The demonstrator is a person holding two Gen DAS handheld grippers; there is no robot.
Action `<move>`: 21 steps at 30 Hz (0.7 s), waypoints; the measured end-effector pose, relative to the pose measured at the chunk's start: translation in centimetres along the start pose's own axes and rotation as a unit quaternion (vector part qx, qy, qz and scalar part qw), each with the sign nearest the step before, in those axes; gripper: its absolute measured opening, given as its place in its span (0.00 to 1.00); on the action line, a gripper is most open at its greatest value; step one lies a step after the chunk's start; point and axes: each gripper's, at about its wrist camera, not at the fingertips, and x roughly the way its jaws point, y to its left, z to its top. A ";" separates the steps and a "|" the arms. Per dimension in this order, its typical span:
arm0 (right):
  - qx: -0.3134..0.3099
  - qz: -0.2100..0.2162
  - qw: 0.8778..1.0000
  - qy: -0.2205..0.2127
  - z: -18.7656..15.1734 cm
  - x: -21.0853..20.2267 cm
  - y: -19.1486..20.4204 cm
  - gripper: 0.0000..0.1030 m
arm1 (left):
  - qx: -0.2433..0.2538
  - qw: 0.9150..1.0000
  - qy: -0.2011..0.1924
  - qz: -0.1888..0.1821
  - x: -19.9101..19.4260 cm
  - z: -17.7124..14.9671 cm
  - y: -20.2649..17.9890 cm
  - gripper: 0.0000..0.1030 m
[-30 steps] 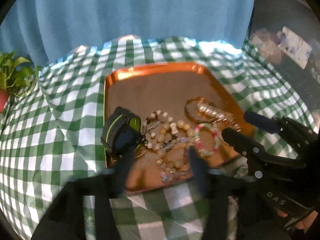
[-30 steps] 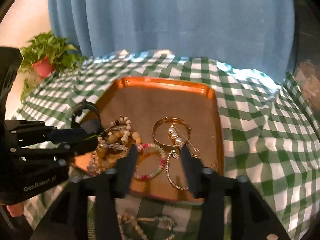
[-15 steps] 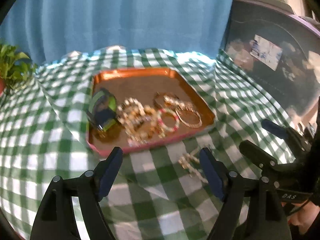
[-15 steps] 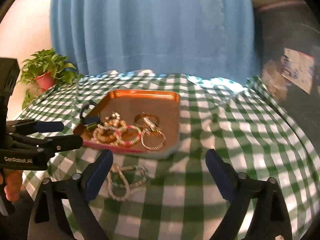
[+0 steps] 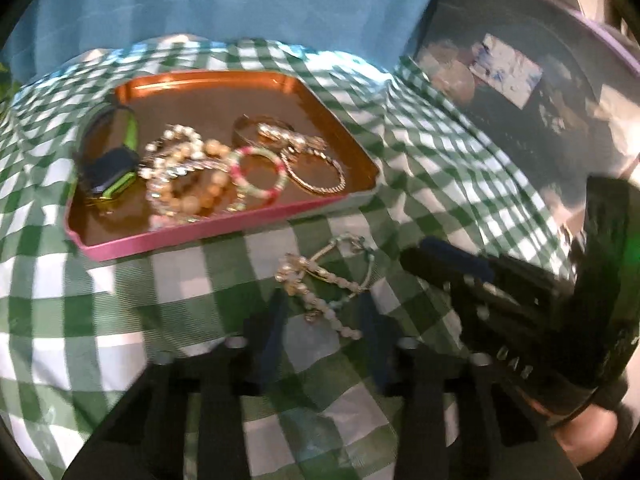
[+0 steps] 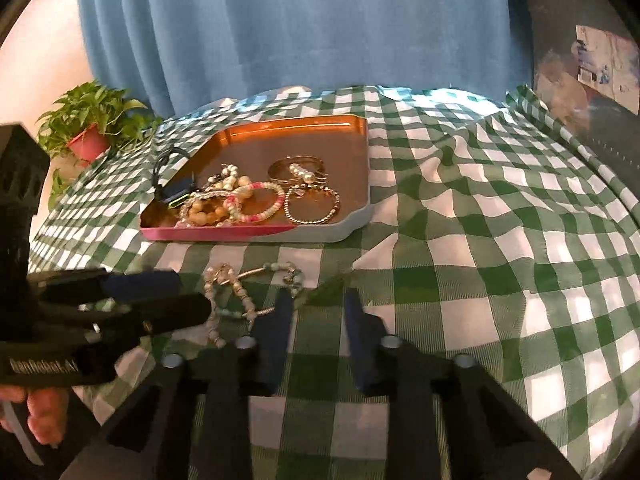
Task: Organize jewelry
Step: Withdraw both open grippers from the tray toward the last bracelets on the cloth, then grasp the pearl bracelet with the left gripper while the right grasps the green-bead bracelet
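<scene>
We've backed both hand-held grippers off the tray (image 6: pixel 362 216); left hand-held gripper (image 5: pixel 320 316) closing around one beaded strand (image 5: pixel 320 280) running diagonally, right hand-held gripper (image 6: pixel 316 306) closing empty.

You get soft, warm, dim light; the tray (image 6: pixel 280 128) glares orange along its far rim, and the checked cloth (image 6: pixel 460 240) beyond it washes out bluish-white. Motion blur smears your left view; both curve and darken at the edges.
</scene>
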 end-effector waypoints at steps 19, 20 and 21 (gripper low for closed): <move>-0.069 -0.023 0.996 0.051 0.1 2.1 2.1 0.05 | -0.048 0.998 -0.003 0.026 -1.7 -1.4 3.7 0.06; -0.073 -0.023 0.996 0.055 -0.3 1.7 2.0 0.05 | -0.055 0.998 -0.004 0.032 -2.1 -1.6 4.3 0.06; -0.075 -0.023 0.995 0.058 -0.7 1.2 1.9 0.05 | -0.057 0.998 -0.006 0.039 -2.4 -1.8 4.5 0.06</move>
